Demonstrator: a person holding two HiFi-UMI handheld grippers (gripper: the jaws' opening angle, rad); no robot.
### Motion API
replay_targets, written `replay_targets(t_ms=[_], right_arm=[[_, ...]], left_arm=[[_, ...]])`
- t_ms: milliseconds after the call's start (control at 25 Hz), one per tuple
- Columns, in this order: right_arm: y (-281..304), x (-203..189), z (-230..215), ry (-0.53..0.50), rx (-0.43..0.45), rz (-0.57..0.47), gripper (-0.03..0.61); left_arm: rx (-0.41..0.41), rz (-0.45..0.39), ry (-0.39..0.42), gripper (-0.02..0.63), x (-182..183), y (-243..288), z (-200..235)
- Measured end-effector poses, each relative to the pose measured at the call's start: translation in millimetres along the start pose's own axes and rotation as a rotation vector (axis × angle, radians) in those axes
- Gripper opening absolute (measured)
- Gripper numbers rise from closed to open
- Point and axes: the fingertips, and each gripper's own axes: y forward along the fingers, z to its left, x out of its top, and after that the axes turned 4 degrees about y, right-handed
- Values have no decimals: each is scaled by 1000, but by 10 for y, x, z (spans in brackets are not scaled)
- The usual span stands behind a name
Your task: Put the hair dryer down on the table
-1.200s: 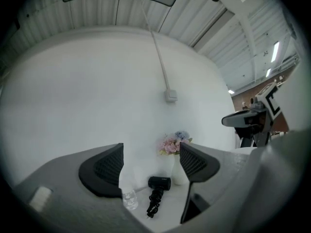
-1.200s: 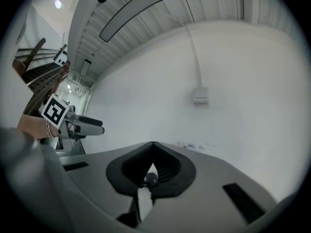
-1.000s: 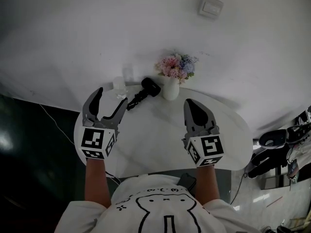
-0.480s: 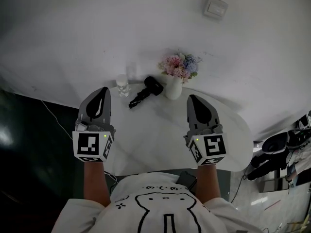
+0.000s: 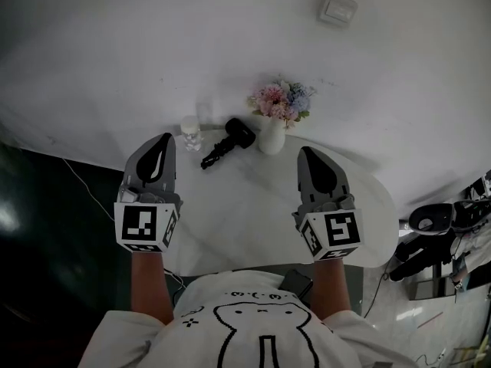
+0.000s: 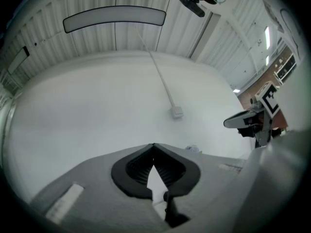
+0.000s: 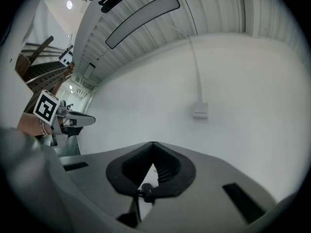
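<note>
Whereas a second ago the left tongs (image 5: 163, 146) gape beside the handle of the hair dryer (image 5: 225, 144), they now sit further back at the middle left of the frame. The left gripper view shows their jaws met tip to tip with nothing between them. The hair dryer lies on its side on the white table (image 5: 245, 213), in the upper middle of the frame, well apart from both tongs. By the look of it the task is finished: the dryer is down and let go.

Just left of the dryer's handle stands a small clear bottle (image 5: 190, 133). Just right of its head is a white vase (image 5: 271, 139) of pink and blue flowers; whether the head touches the vase cannot be told. The right tongs (image 5: 311, 158) hover over the right half of the table, also closed and empty.

Nothing lies between the tongs and the dryer, only bare tabletop. Dark gear (image 5: 430, 221) sits off the table at the right edge, clear of everything.
</note>
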Motion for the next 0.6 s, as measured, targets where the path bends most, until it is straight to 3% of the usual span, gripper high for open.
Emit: replay_targets(t_ms=[600], right_arm=[[47,3,-43,4,-5,0,-2]], left_arm=[[-17,-26,19,15,67,100,-23]])
